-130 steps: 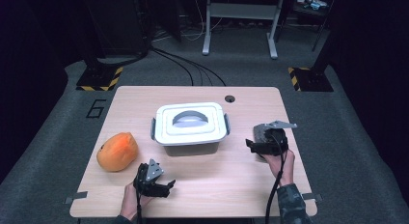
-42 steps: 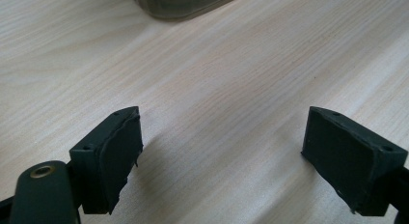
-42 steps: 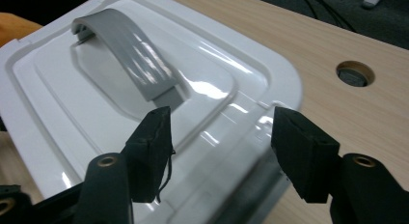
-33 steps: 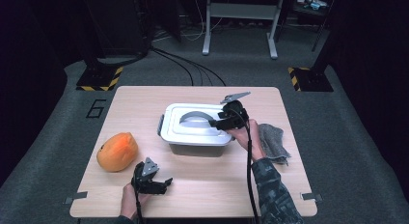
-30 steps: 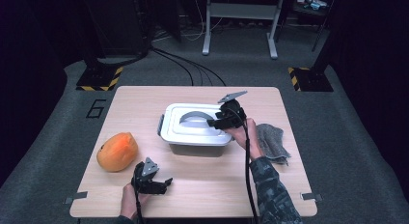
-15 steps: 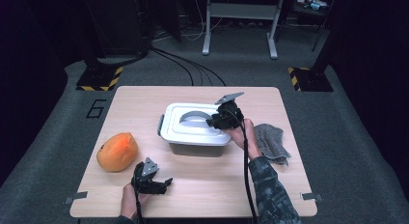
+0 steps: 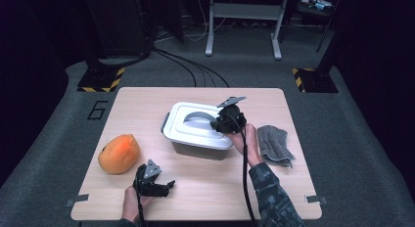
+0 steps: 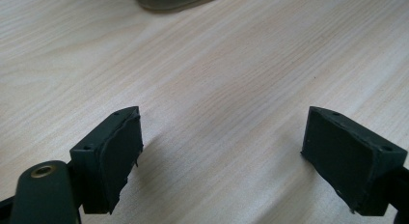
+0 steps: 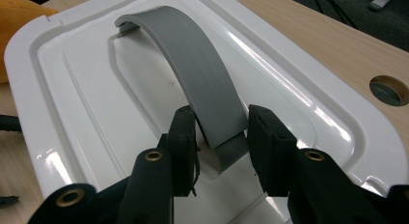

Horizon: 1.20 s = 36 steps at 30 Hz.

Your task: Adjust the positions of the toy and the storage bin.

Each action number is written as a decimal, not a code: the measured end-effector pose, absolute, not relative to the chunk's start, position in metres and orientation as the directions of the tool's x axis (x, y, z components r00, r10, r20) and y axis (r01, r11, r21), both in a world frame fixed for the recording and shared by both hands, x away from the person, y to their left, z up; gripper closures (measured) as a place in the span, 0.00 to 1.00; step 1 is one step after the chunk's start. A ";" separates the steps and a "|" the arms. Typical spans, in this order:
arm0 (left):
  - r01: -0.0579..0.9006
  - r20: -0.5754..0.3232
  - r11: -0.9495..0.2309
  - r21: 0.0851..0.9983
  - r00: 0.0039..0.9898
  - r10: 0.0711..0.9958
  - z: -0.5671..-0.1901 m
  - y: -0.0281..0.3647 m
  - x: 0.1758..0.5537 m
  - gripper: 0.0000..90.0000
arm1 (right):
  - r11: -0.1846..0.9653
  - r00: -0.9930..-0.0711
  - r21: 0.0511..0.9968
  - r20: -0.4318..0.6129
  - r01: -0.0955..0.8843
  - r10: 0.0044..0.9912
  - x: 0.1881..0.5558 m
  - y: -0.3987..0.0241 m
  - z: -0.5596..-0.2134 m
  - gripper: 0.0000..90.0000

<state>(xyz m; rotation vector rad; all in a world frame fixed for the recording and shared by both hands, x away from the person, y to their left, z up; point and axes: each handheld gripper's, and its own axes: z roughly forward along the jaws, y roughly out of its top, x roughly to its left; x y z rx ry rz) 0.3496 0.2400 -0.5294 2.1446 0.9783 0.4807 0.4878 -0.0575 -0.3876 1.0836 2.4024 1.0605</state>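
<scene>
The box (image 7: 198,131) sits mid-desk; its lid (image 9: 144,89) is stiff, glossy, likely slippery. The right gripper (image 9: 219,137) has just closed around the grey handle (image 9: 193,69), the sensible hold. The left gripper (image 8: 222,151) rests wide open, empty.

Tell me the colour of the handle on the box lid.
Grey: the arched handle on the white lid is clearest in the right gripper view.
</scene>
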 end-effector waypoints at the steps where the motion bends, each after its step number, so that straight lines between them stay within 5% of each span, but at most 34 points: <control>1: 0.497 0.038 -0.453 0.740 0.642 0.766 -0.529 0.240 0.350 0.15 | 0.432 -0.658 0.728 0.035 0.532 0.752 0.486 -0.056 -0.387 0.71; 17: 0.498 0.038 -0.454 0.739 0.643 0.765 -0.529 0.240 0.350 0.16 | 0.488 -0.742 0.730 0.038 0.478 0.669 0.498 -0.052 -0.370 0.58; 36: 0.509 0.016 -0.442 0.739 0.643 0.766 -0.530 0.240 0.350 0.16 | 0.524 -0.781 0.728 0.025 0.442 0.624 0.506 -0.034 -0.363 0.68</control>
